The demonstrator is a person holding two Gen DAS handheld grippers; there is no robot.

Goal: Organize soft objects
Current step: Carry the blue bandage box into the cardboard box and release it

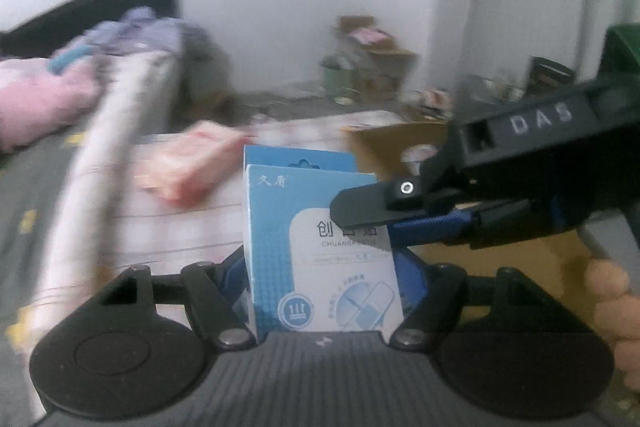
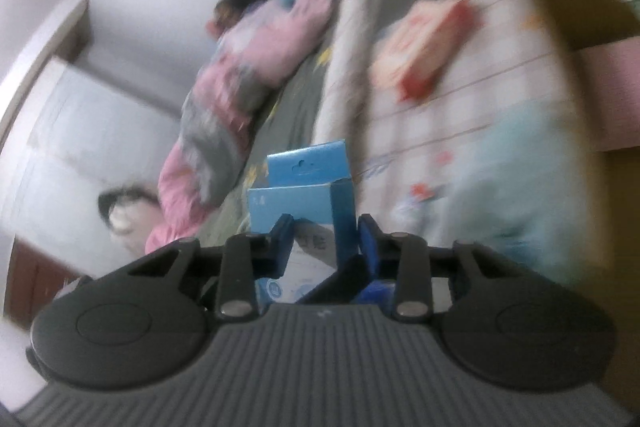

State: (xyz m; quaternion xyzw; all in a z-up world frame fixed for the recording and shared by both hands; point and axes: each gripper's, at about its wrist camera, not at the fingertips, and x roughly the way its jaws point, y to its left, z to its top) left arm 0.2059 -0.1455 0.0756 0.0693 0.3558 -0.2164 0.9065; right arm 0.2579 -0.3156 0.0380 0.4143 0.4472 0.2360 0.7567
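Closest to me, my left hand-held gripper (image 1: 326, 267) is clamped on the blue plaster box (image 1: 320, 251), its blue pads flat against both sides and the box standing upright between them. My right hand-held gripper (image 1: 400, 211) comes in from the right and reaches across the box's upper corner; from its own view its fingers (image 2: 285, 239) bracket the narrow edge of the box, but I cannot tell whether the pads actually press on it. So the box is up in the air, shared between both tools. Just behind lies the striped bedding (image 1: 192, 223) with a pink packet (image 1: 188, 163) on it, untouched. A cardboard box (image 1: 400, 143) sits further right, possibly the destination. I'd judge we are mid-carry: nothing visibly sorted, packet left.
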